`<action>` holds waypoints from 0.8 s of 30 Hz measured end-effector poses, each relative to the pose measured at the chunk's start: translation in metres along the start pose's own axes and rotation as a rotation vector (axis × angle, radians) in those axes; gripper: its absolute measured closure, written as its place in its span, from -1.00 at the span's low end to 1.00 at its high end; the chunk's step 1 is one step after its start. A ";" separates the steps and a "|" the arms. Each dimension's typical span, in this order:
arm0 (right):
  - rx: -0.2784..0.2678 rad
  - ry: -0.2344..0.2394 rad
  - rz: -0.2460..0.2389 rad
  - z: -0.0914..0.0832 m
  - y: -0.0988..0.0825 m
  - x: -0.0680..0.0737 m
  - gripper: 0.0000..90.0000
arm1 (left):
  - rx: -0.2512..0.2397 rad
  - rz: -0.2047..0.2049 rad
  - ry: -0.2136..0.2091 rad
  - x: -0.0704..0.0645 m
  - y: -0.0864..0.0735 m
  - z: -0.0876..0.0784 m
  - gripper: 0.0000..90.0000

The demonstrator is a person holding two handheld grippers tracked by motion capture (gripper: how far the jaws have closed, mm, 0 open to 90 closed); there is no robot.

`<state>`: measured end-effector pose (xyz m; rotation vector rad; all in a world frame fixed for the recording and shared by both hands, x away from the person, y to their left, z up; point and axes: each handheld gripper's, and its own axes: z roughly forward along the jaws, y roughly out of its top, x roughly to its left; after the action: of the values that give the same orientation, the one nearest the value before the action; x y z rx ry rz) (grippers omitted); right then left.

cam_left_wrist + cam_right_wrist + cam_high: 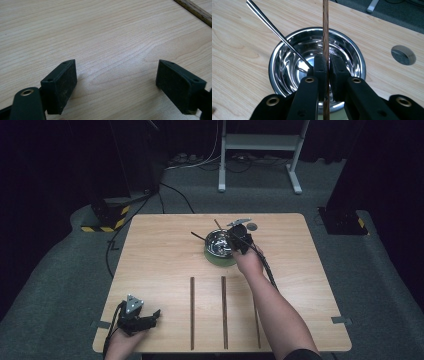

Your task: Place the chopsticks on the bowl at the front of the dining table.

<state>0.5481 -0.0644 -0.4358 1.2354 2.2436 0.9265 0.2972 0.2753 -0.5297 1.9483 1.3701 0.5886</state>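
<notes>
A shiny steel bowl [287,72] stands on a green mat [220,260] at the table's far middle. A thin metal rod [274,28] leans in the bowl, its upper end pointing out to the left. My right gripper [327,61] hangs over the bowl [216,243], shut on a brown wooden stick [325,25] that runs up between its jaws and past the bowl's far rim. My left gripper [152,316] rests low at the table's near left corner. Its jaws stand wide open over bare wood, nothing between its pads [62,86].
Three wooden sticks lie side by side on the near half of the table [192,312], [224,312], [256,320]; one stick's end [197,11] crosses the left gripper view. A round cable hole [403,55] sits right of the bowl. Equipment stands on the floor beyond the table.
</notes>
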 end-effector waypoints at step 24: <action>0.062 0.017 0.017 0.036 0.015 0.015 0.87 | 0.002 0.008 -0.009 0.000 0.000 0.000 -0.63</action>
<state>0.5713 -0.0333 -0.4508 1.2806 2.2939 0.8830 0.2975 0.2754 -0.5297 1.9564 1.3586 0.5820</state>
